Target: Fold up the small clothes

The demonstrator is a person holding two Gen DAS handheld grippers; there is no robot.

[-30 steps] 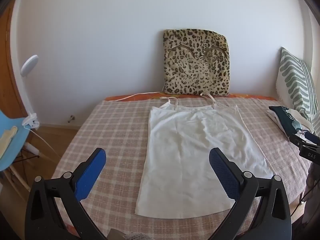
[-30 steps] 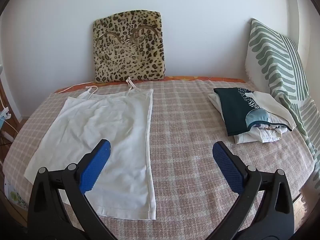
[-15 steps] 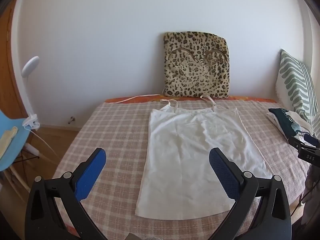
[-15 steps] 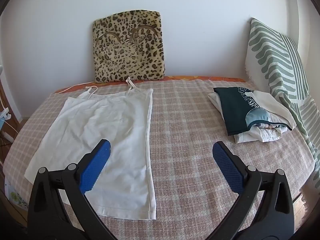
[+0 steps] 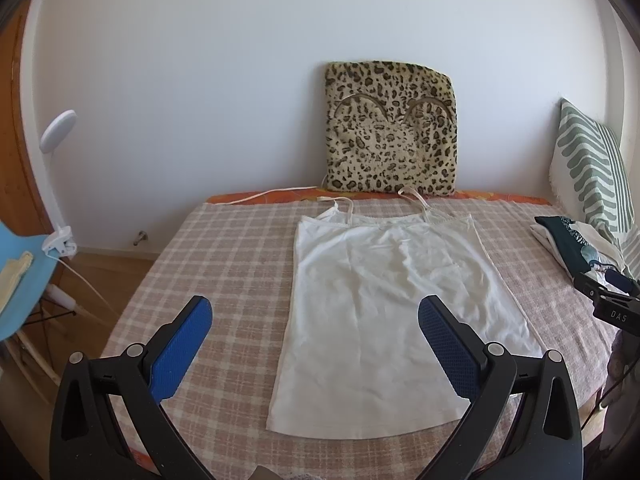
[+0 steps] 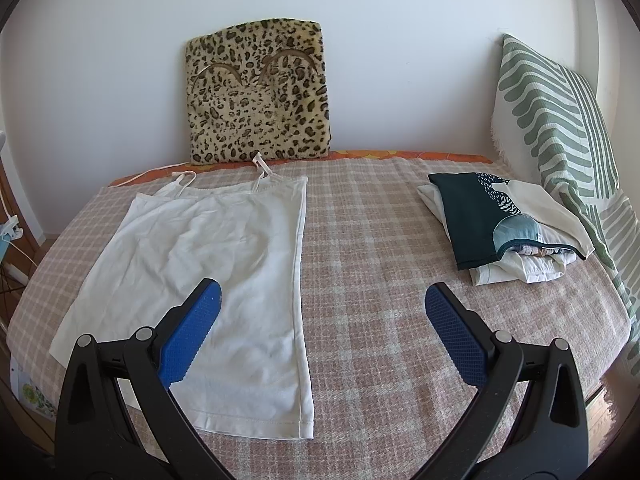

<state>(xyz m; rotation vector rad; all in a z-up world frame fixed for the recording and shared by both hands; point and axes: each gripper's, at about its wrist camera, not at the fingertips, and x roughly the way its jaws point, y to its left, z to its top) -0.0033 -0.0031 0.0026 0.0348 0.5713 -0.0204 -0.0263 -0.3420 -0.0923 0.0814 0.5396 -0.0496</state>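
A white strappy top [image 5: 394, 308] lies spread flat on the checked bedspread [image 5: 232, 264], straps toward the wall, hem toward me. It also shows in the right wrist view [image 6: 208, 276], left of centre. My left gripper [image 5: 316, 314] is open and empty, held above the top's lower left part. My right gripper [image 6: 322, 298] is open and empty, above the bedspread just right of the top's right edge. The right gripper's tip [image 5: 612, 300] shows at the right edge of the left wrist view.
A pile of folded clothes [image 6: 504, 228] lies on the right of the bed. A leopard-print cushion [image 6: 258, 92] leans on the back wall. A green striped pillow [image 6: 560, 120] stands at the right. A blue chair [image 5: 24, 272] and clip lamp [image 5: 58, 136] stand left of the bed.
Both grippers have drawn slightly back and up from the bed. The top lies as before. Both stay open.
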